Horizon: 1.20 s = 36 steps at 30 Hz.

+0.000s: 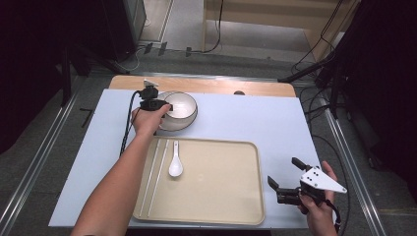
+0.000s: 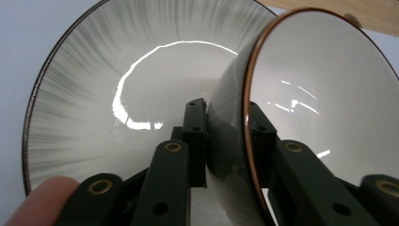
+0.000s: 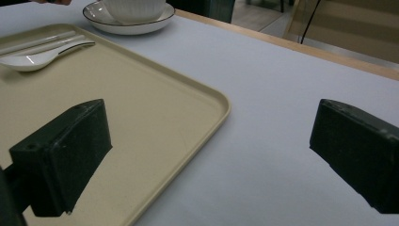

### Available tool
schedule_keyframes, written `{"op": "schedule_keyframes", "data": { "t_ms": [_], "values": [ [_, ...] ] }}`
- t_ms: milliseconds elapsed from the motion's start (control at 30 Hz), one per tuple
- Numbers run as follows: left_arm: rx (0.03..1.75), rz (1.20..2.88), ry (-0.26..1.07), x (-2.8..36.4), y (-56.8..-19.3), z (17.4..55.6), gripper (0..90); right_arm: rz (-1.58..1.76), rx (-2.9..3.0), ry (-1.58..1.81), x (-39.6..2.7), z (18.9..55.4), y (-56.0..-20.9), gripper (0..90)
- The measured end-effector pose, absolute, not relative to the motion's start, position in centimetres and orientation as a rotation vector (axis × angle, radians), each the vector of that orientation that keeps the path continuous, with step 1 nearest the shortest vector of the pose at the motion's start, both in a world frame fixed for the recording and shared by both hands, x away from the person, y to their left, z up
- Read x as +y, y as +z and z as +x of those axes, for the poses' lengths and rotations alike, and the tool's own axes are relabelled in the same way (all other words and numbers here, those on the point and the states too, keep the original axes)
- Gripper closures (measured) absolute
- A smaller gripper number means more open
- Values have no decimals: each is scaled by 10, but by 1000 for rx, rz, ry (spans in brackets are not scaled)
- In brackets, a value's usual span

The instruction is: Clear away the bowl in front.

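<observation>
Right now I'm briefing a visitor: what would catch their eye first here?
The left claw clamps the wall of a glossy white bowl, which sits in a streaked white plate at the table's far side. Nearer, a beige plastic tray carries a white ceramic spoon.

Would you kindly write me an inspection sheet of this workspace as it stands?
Surface: pale blue table top, wooden strip along the far edge.
Job's things: bowl tilted in a plate; beige tray holds a white spoon and chopsticks.
Clutter: nothing seen.
Grippers: left gripper pinches the bowl's wall at the rim; right gripper open beside the tray.
Cables: black cable trails from the left gripper; more lie on the floor.
Surroundings: grey floor, metal rails, dark stands.
</observation>
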<state>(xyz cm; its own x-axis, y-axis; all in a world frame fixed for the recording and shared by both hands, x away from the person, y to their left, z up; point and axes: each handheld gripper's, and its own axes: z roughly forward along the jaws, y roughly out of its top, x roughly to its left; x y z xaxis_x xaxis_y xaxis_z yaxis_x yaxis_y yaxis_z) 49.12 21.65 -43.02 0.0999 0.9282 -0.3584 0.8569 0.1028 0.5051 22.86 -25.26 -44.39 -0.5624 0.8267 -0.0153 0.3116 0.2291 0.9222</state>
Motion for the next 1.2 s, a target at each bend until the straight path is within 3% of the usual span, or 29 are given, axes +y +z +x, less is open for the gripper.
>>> {"op": "schedule_keyframes", "data": {
  "t_ms": [67, 1200],
  "values": [
    [1750, 1746, 130, 217, -430, 491, 797, 1046, 1994, 1313, -253, 228, -444, 0],
    [1708, 1731, 146, 231, -409, 477, 822, 1050, 1992, 1316, -254, 229, -444, 0]
  ]
}}
